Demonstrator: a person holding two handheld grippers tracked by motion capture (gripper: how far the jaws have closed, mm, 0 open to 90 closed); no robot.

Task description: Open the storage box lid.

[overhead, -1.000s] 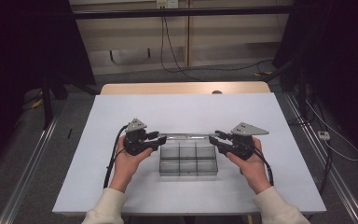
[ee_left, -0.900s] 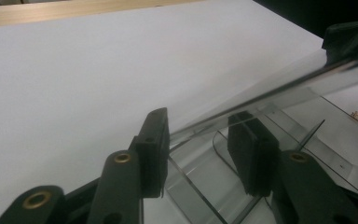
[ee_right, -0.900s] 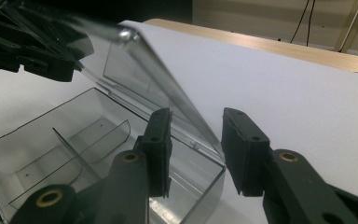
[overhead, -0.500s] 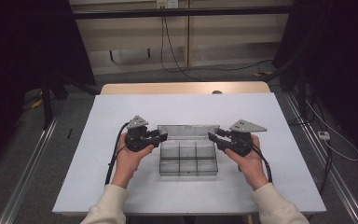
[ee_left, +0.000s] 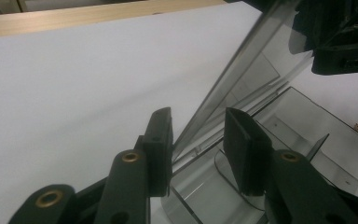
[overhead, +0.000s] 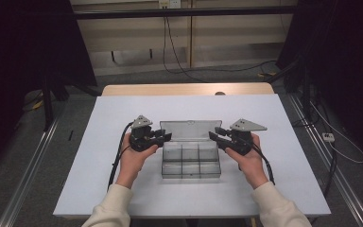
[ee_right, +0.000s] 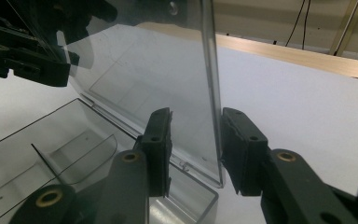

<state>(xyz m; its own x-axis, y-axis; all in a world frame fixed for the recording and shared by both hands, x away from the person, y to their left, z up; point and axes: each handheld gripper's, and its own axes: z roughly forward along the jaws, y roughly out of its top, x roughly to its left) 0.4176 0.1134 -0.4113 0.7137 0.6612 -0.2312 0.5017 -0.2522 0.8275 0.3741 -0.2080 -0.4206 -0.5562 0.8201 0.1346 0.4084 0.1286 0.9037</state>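
A clear plastic compartment box sits mid-table with its hinged lid standing up and tilted back. My left gripper is at the lid's left edge and my right gripper at its right edge. In the left gripper view the jaws straddle the lid's edge; they have just been closing, and a gap remains at one pad. The right gripper view has the jaws around the lid's other edge, with clear space on the inner side. Several compartments look bare.
The white table top has a wooden strip along its far edge. Cables trail from both grippers toward the front. Metal rails run along the floor on each side.
The lid has swung up from nearly edge-on to a raised, tilted-back stand. Both hands have shifted slightly with it at the lid's ends.
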